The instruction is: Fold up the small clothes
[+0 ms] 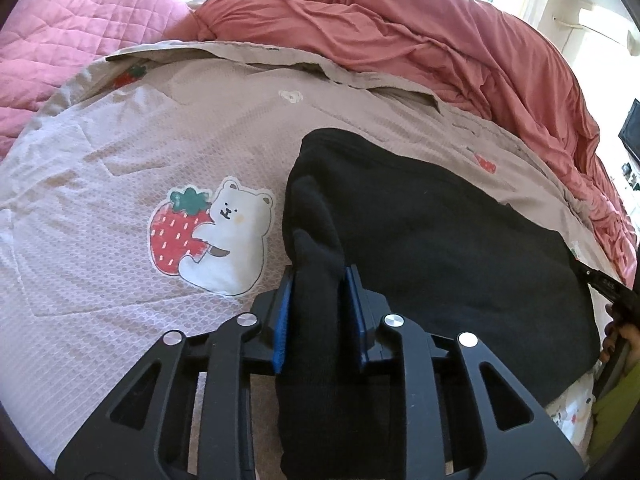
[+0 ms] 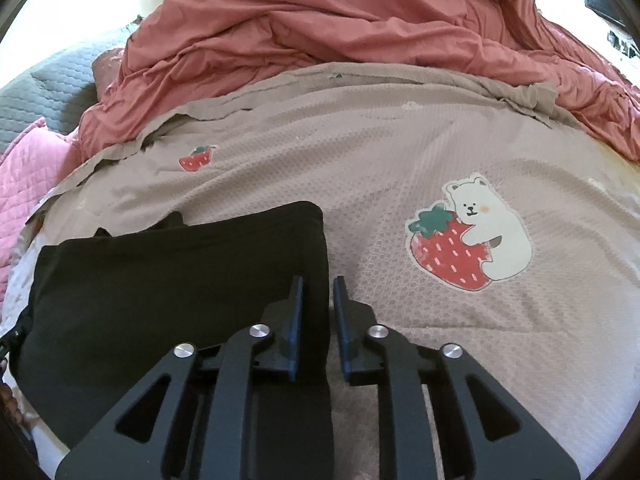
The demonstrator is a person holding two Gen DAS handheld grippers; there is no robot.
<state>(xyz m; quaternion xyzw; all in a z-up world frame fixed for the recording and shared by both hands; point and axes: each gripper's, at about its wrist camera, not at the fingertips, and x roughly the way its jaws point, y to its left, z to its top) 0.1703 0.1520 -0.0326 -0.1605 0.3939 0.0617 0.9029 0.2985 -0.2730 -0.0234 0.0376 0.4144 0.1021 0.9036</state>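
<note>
Black garment [image 1: 440,232], soft knit, folded rectangular on beige waffle-textured blanket [image 1: 120,240]. Left gripper [image 1: 319,280]: blue pads clamp a bunched edge. Right gripper [image 2: 318,292]: narrow gap, right pad clear of the garment's edge. Beyond: rumpled terracotta duvet [image 2: 320,20].

Left gripper [image 1: 318,280]: matte black linkage frame, four arms with triangular cut-outs, four round silver pivot screws across the near side. Flat fingers faced with blue pads [image 1: 283,316].

Right gripper [image 2: 318,292]: same build, black frame, triangular cut-outs, four silver screws, dark blue pads [image 2: 297,320] on slim upright fingers.

Person: yellow-green sleeve [image 1: 616,412] at the near right edge of the left view.
</note>
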